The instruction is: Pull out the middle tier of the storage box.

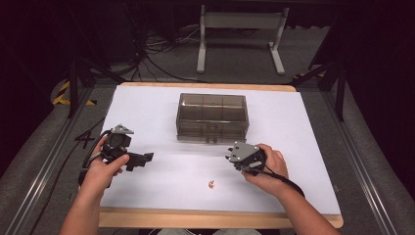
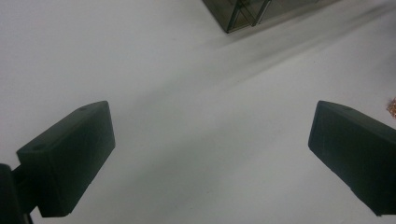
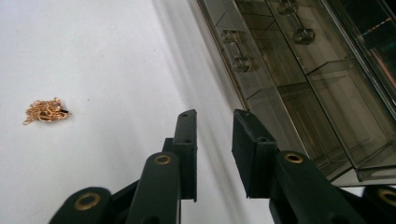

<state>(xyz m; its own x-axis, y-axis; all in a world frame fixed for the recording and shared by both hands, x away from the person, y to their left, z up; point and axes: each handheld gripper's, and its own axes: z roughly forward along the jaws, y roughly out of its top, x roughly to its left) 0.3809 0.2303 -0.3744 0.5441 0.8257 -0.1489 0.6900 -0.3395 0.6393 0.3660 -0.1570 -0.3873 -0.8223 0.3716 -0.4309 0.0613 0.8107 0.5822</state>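
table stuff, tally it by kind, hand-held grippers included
Smoky clear plastic drawer box: 1
Small tangled gold chain: 1
Black hand-held grippers, left hand-held gripper and right hand-held gripper: 2
Total: 4

A small tangled gold chain (image 3: 45,111) lies bunched on the white table (image 1: 293,127).

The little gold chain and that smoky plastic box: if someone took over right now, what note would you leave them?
Left gripper: jaws wide open, empty, hovering over the white table.
Right gripper: jaws narrowly apart, nothing between them, close to the drawer box front.
Gold chain: bunched loose on the table near the front edge, between the two hands, untouched.
Drawers look shut.
Done: nothing visible yet.
Left: probably open a drawer and put the chain in.
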